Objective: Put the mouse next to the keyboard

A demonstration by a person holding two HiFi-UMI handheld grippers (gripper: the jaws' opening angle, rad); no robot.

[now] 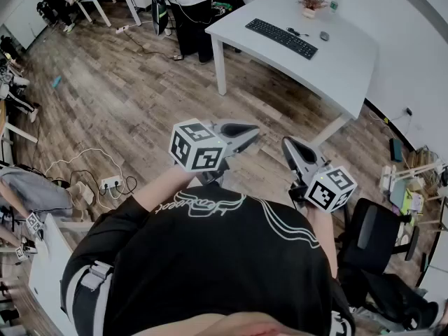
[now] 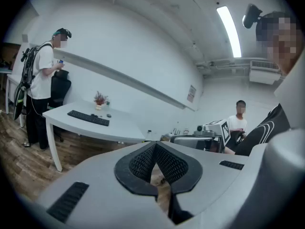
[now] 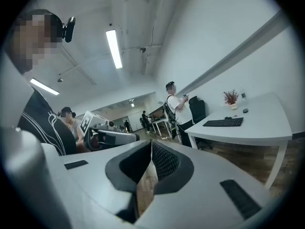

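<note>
Grey left tool (image 1: 245, 133) and right tool (image 1: 289, 145) both clenched, empty.
Across the room on the smooth white desk (image 1: 350, 72), the small rounded dark mouse (image 1: 324, 36) lies near one end of the flat black keyboard (image 1: 281, 38).

Mouse (image 1: 324, 36) near keyboard (image 1: 281, 38) on table (image 1: 336, 72)

Colours on my screen
I see a flat black keyboard (image 1: 281, 38) and small dark grey mouse (image 1: 324, 36) on a white rectangular table (image 1: 350, 68), over brown wood-grain plank flooring (image 1: 119, 96).
</note>
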